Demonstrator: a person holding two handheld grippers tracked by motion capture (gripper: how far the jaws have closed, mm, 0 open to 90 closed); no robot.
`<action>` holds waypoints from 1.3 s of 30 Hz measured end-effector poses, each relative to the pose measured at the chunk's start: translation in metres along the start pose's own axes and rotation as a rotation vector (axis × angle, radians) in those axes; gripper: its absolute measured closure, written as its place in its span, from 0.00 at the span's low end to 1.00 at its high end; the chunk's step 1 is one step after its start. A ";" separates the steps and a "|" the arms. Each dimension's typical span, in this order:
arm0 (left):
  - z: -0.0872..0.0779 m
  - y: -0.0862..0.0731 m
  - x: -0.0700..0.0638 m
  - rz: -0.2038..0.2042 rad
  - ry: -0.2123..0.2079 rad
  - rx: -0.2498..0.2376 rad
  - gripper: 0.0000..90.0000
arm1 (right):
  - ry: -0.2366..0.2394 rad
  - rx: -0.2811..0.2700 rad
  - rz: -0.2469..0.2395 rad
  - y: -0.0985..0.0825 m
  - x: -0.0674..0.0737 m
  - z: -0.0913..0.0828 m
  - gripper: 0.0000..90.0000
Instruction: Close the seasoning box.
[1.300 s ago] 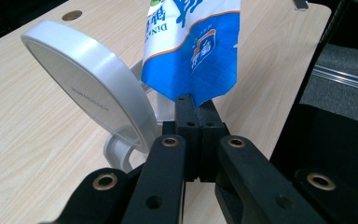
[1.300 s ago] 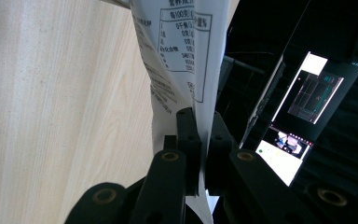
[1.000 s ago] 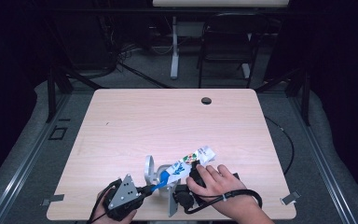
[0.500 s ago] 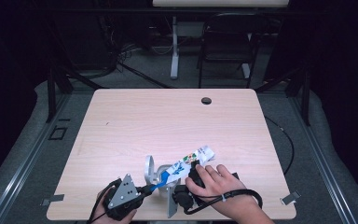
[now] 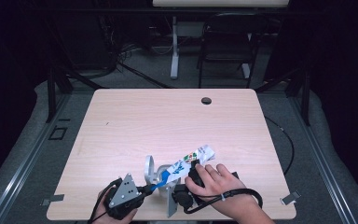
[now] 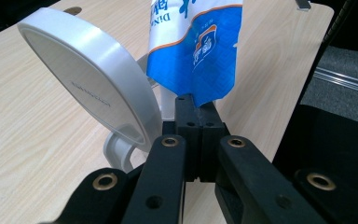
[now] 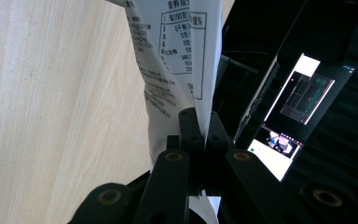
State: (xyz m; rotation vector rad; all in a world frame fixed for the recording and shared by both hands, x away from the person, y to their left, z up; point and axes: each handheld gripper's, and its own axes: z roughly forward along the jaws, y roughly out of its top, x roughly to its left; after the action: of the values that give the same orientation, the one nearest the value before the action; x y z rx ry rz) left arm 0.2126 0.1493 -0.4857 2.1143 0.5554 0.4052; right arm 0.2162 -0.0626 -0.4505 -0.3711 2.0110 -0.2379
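Near the front edge of the desk [image 5: 121, 121], almost nothing has changed over the last second: both hands and the packet sit where they did. The right claw [image 7: 199, 122] has only just finished pressing its jaws together on the packet [image 5: 186, 164], so both grips now look settled, probably ready for a pull or tear. Stretched between the two claws, the packet is a long, flat plastic sachet, white with a blue band and small green and red marks, printed with a nutrition table on its back. The left claw [image 6: 196, 109] is clamped on its blue end, the right claw on its white printed edge. Beside the left claw stands a small white round-headed stand [image 6: 88, 79].
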 end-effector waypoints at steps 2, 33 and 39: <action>0.000 0.000 0.000 -0.004 -0.006 0.001 1.00 | -0.001 0.001 -0.003 0.000 0.000 0.000 1.00; 0.002 -0.003 0.001 -0.010 -0.009 0.007 1.00 | -0.021 0.008 -0.040 0.001 0.000 -0.005 1.00; 0.002 -0.004 0.002 -0.009 -0.012 0.012 1.00 | -0.019 0.001 -0.042 0.002 0.000 -0.005 1.00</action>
State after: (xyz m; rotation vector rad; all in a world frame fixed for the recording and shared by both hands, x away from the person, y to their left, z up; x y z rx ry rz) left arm 0.2139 0.1508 -0.4901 2.1240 0.5617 0.3848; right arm 0.2113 -0.0606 -0.4495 -0.4135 1.9858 -0.2610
